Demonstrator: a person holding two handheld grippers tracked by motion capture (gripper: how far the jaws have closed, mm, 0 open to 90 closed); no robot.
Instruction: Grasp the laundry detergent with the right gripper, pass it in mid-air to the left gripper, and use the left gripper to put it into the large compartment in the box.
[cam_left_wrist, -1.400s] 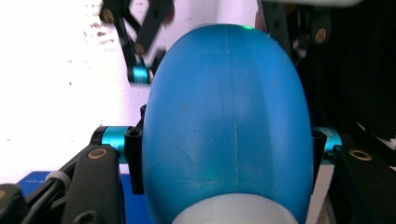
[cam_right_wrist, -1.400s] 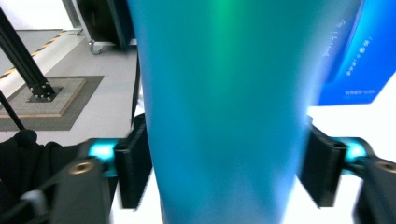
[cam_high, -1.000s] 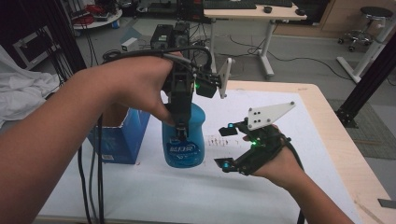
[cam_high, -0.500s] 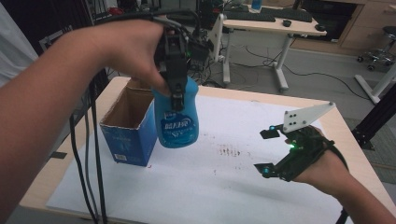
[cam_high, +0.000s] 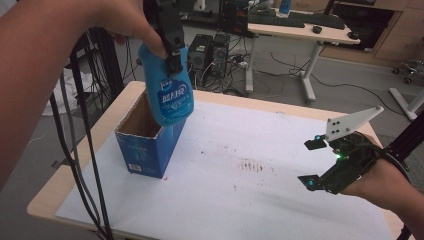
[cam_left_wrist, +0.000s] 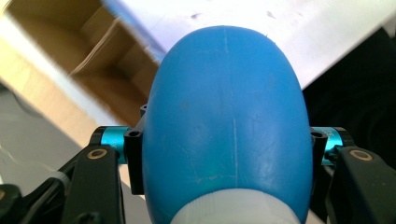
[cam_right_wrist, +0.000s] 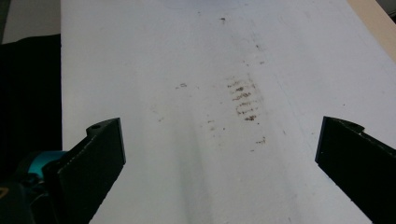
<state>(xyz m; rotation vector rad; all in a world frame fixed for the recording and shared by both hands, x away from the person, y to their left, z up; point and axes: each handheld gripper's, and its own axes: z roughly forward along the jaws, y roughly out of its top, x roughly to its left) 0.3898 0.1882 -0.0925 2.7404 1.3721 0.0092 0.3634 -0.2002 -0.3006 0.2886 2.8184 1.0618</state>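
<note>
While the bottle hangs in the air, notes run outward from the grip.

Left gripper (cam_high: 172, 47): jaws clamped on the blue bottle (cam_high: 169, 92), one on each side of its upper body; in the left gripper view the blue pads press both flanks just below the white cap end (cam_left_wrist: 233, 212).

Bottle position: lifted clear of the table (cam_high: 165, 90), above the open top of the blue carton (cam_high: 150, 145) near the left edge, its base just over the carton's right rim. Base down, slightly tilted.

Handling, judged: smooth rounded plastic, likely slippery and a little springy if squeezed; weight depends on fill, which cannot be told. The narrower shoulder below the cap looks the best hold, as taken.

Left arm: forearm (cam_high: 55, 55) comes in high from the left, hand (cam_high: 125, 20) curled over the gripper, pointing it down.

Right gripper (cam_high: 320, 162): jaws wide apart, holding nothing, low near the right edge, aimed across the white sheet (cam_right_wrist: 196, 154) with its brown smudges (cam_right_wrist: 243, 100).

Right hand (cam_high: 380, 175): wrist low, resting attitude, well apart from the carton.
</note>
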